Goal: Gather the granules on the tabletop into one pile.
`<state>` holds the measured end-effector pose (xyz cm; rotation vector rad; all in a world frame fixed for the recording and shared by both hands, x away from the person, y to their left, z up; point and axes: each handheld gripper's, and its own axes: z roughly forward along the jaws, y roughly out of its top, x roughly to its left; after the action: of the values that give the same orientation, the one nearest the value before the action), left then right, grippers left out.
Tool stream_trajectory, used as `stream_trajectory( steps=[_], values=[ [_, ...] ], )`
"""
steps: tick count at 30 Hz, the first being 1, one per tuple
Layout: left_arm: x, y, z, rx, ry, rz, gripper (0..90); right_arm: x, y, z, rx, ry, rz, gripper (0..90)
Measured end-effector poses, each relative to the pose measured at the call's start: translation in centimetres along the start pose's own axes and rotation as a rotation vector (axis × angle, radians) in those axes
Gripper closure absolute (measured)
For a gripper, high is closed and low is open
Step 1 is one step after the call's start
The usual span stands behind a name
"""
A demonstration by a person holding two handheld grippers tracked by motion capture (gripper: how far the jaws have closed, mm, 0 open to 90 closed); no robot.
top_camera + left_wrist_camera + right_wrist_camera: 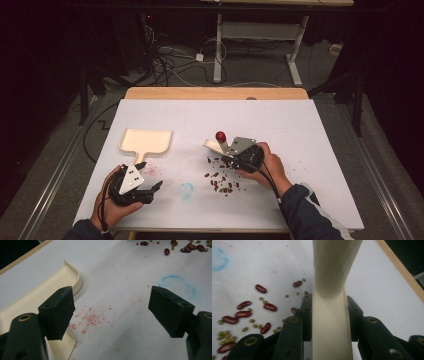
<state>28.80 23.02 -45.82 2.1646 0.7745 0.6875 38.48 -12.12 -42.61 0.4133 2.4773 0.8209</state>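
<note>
Beans (222,180) lie scattered on the white table (300,135), dark red kidney-shaped ones mixed with small green ones, in a loose patch just in front of the person's right hand (272,162). The right gripper (231,156) sits at the far edge of that patch, its jaws closed tight on the cream handle of a small scoop (215,146). In the right gripper view the handle (330,325) runs straight up between the two black jaws and widens above them, while the beans (244,313) spread over the table to the left of the jaws. In the high view a red ball (220,135) shows just above the scoop; whether it is part of the scoop I cannot tell.

The left gripper (150,177) rests low near the table's front edge, held by the left hand (107,207), with its jaws spread wide and nothing between them. A cream dustpan (146,142) lies flat just beyond it, its short handle pointing back towards the gripper. In the left gripper view the dustpan (32,297) lies beside and behind the left-hand jaw, and red specks (90,320) dot the table between the jaws. A faint blue ring (186,190) marks the table between the two grippers, and the beans (190,247) are well apart from the left gripper, at the top right of its view.
</note>
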Motion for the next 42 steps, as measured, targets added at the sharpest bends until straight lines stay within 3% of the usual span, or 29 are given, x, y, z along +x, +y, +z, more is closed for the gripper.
stream_trajectory(
  steps=[4,8,11,15,16,18,19,21,25,29,32,33,42],
  values=[
    [-0.1,0.1,0.0,0.004,-0.004,0.004,20.4,-0.1,0.0,-0.5,-0.002,-0.038,-0.009,67.5],
    [0.0,0.1,0.1,0.006,-0.005,0.005,20.4,-0.6,0.2,-1.8,-0.054,-0.067,0.027,67.5],
    [0.0,0.1,0.1,0.005,-0.004,0.004,20.4,-0.7,0.5,-3.3,-0.101,-0.049,0.054,67.5],
    [0.0,0.1,-0.1,-0.001,0.004,0.002,20.4,0.1,0.6,-5.3,-0.147,0.026,0.061,67.5],
    [0.1,0.1,-0.1,-0.003,0.007,0.000,20.4,0.9,0.6,-6.1,-0.163,0.081,0.056,67.5],
    [0.1,0.0,-0.2,-0.005,0.011,-0.005,20.4,1.7,0.6,-6.9,-0.179,0.147,0.055,67.5],
    [0.1,0.0,-0.2,-0.007,0.012,-0.007,20.4,1.7,0.6,-6.9,-0.179,0.147,0.055,67.5],
    [0.1,0.0,-0.3,-0.009,0.015,-0.010,20.4,2.5,0.5,-7.4,-0.191,0.220,0.053,67.5],
    [0.3,0.1,-0.4,-0.017,0.015,-0.018,20.4,5.0,0.1,-6.8,-0.164,0.385,0.066,67.4],
    [0.8,0.0,-0.5,-0.037,0.014,-0.039,20.4,6.1,-0.1,-5.5,-0.121,0.441,0.054,67.5],
    [0.8,-0.1,-0.5,-0.032,0.004,-0.052,20.4,6.4,-0.3,-4.2,-0.093,0.455,0.060,67.5],
    [0.8,-0.1,-0.5,-0.038,0.009,-0.040,20.4,5.8,-0.4,-3.8,-0.097,0.456,0.088,67.4],
    [0.6,0.0,-0.3,-0.028,-0.003,-0.025,20.4,3.0,-1.1,-2.5,-0.078,0.395,0.159,67.3]
  ],
)
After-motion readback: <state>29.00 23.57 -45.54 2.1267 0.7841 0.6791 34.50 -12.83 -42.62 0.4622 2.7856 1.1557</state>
